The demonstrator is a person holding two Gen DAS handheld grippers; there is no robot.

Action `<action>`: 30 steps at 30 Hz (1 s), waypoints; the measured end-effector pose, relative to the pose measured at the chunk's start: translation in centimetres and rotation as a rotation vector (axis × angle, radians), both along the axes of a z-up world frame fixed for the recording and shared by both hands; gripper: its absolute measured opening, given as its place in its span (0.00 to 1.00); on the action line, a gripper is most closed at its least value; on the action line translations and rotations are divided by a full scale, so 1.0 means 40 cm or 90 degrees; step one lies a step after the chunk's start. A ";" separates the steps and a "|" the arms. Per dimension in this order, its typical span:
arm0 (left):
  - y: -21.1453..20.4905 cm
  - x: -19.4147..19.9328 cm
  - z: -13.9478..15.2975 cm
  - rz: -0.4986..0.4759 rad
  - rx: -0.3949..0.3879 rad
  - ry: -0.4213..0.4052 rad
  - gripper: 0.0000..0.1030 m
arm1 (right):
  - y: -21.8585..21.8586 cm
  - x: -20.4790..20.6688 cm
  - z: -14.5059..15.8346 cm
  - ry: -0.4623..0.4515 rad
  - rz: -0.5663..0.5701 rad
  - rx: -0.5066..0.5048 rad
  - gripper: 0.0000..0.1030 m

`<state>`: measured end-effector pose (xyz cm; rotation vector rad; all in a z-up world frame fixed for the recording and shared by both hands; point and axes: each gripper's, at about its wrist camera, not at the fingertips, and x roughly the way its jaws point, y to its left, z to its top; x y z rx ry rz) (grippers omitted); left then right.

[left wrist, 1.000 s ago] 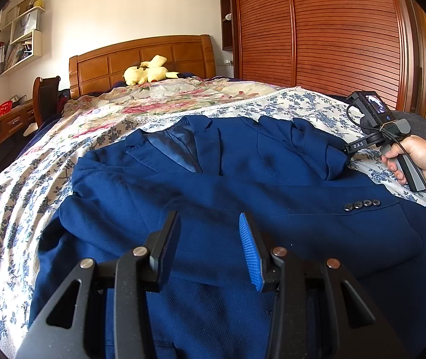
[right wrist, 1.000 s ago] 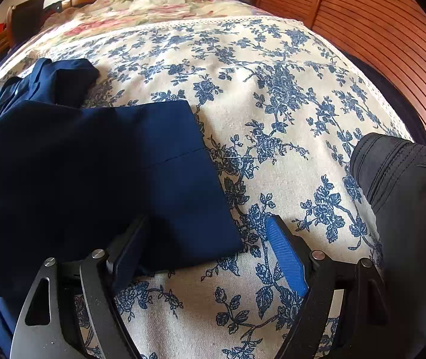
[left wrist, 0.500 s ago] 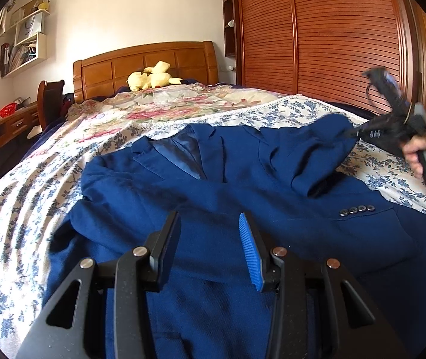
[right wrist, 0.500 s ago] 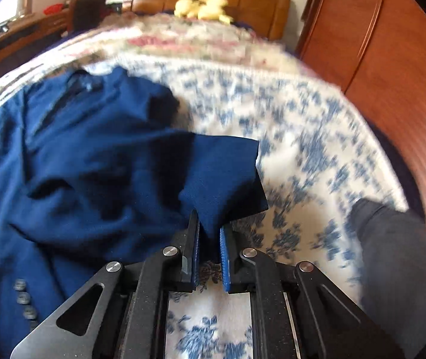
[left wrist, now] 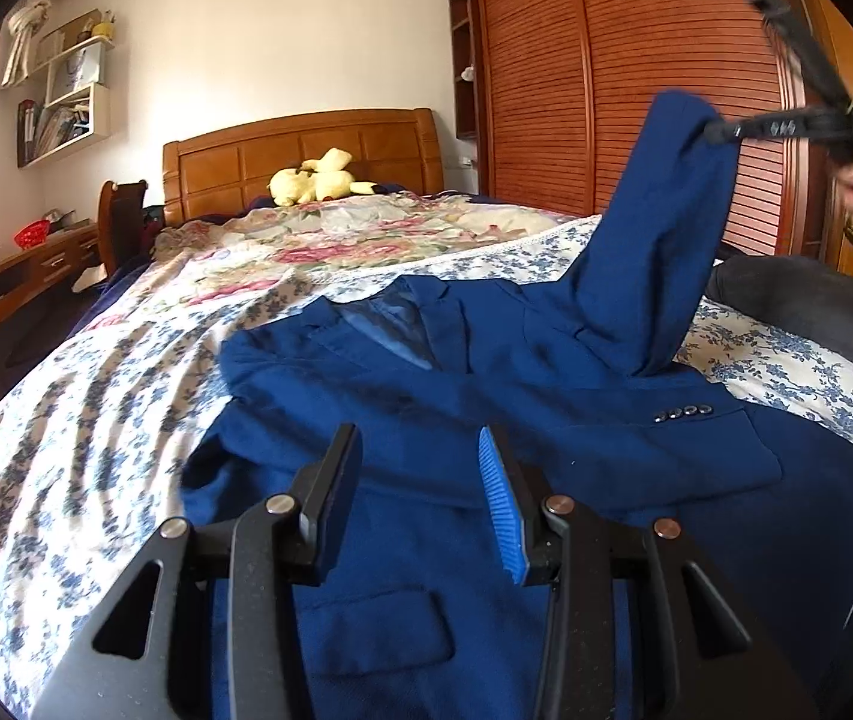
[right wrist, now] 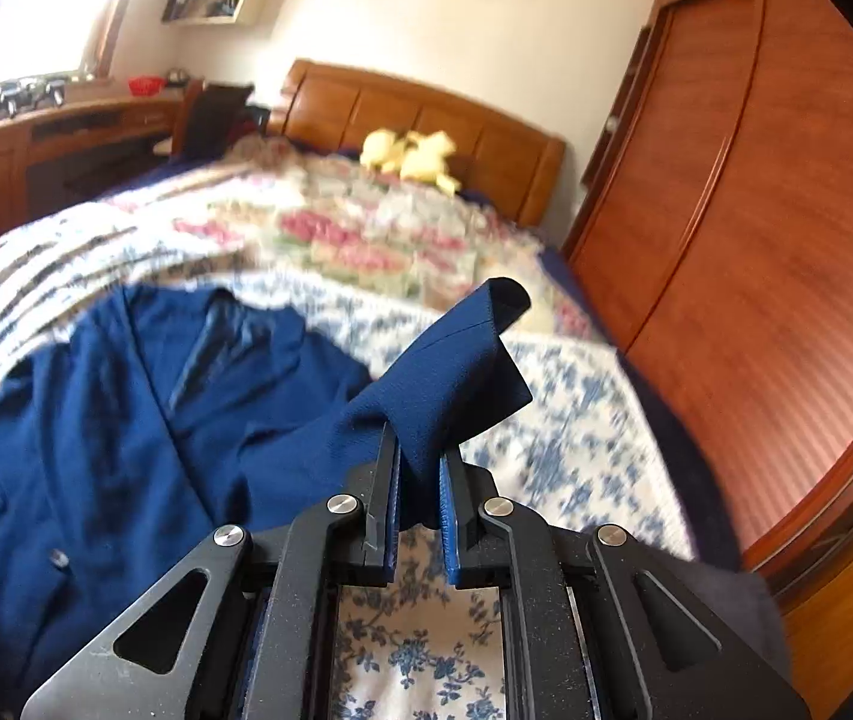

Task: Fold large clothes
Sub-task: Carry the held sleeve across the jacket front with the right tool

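Slip risk: my right gripper (right wrist: 417, 480) clamps only the cuff (right wrist: 456, 384) of the jacket (left wrist: 486, 396); sleeve weight may pull it free. My left gripper (left wrist: 420, 480) hovers, jaws apart, empty.

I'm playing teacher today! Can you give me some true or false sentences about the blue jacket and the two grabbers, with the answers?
1. The right gripper pinches the sleeve of the blue jacket. True.
2. The sleeve lies flat on the bed. False: it is lifted in the air.
3. The left gripper holds the jacket. False: its jaws are apart, holding nothing.
4. A yellow plush toy sits near the headboard. True.
5. The jacket is red. False: it is blue.
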<state>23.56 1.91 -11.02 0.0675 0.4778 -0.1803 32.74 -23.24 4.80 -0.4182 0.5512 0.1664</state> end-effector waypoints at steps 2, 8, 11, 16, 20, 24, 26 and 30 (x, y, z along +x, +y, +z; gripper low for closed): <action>0.015 -0.016 0.000 0.005 -0.004 0.007 0.38 | 0.018 -0.020 0.031 -0.016 0.005 0.001 0.08; 0.043 -0.065 0.002 0.011 0.001 0.004 0.38 | 0.079 -0.082 0.060 -0.023 0.035 0.020 0.08; 0.062 -0.085 0.000 0.018 -0.007 0.003 0.38 | 0.135 -0.122 0.046 -0.017 0.069 0.027 0.08; 0.104 -0.110 -0.002 0.034 -0.016 0.008 0.38 | 0.233 -0.187 0.008 0.016 0.132 0.057 0.08; 0.134 -0.126 0.000 0.048 -0.027 0.006 0.38 | 0.304 -0.235 -0.063 0.056 0.176 0.062 0.08; 0.156 -0.131 -0.010 0.059 -0.037 0.015 0.38 | 0.335 -0.253 -0.147 0.114 0.184 0.069 0.08; 0.163 -0.129 -0.013 0.064 -0.035 0.019 0.38 | 0.338 -0.259 -0.194 0.150 0.178 0.079 0.08; 0.174 -0.131 -0.012 0.071 -0.039 0.017 0.38 | 0.341 -0.280 -0.275 0.197 0.170 0.101 0.08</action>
